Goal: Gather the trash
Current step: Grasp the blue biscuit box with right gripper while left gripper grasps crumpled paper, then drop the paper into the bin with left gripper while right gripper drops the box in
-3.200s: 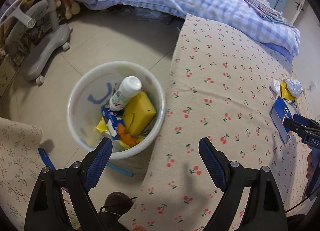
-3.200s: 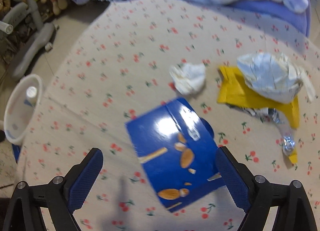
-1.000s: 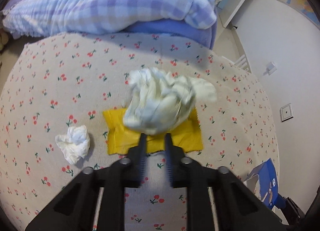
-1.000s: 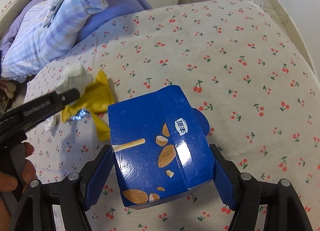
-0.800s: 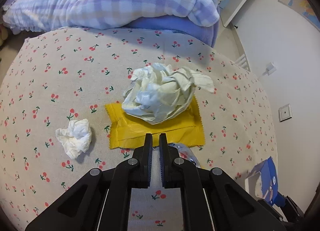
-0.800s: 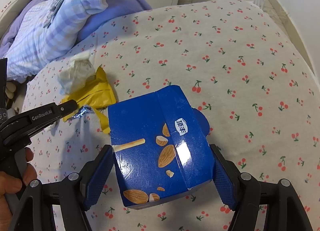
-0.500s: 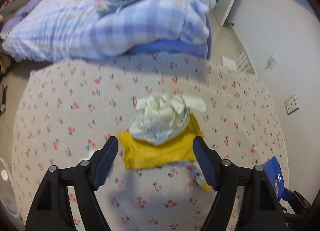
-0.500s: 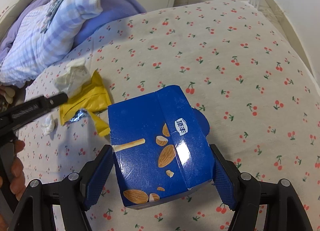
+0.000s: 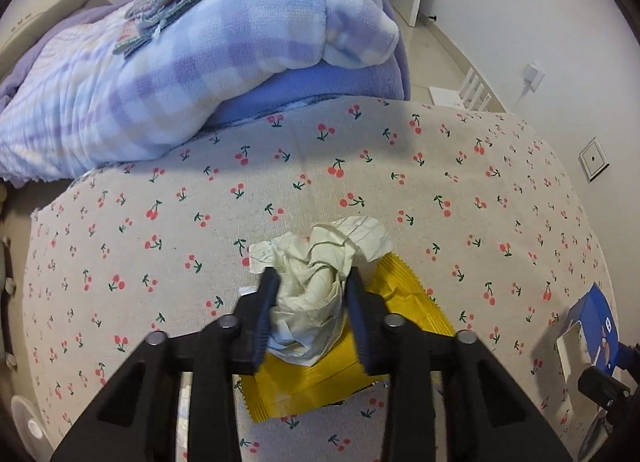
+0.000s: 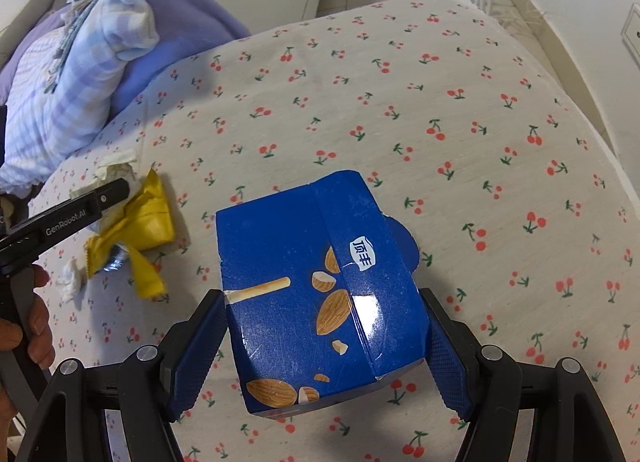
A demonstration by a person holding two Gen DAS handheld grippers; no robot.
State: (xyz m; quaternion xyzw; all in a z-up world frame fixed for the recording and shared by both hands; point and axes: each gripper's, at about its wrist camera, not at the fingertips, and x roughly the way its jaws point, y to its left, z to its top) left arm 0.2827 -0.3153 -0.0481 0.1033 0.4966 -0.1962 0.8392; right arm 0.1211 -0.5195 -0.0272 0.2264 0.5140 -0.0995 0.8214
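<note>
The left gripper [image 9: 310,282] is closing its jaws on the crumpled paper wad [image 9: 316,262], which is sitting on the yellow wrapper [image 9: 320,382] on the cherry-print bed cover [image 9: 200,201]; the jaws have just been narrowing and are now pinching the wad's sides; the right gripper [image 10: 320,350] is clamping the blue snack box [image 10: 312,290] above the cover; the springy paper may be slipping free, or dragging the wrapper along; the box, held only by its edges, may be buckling or twisting out.
</note>
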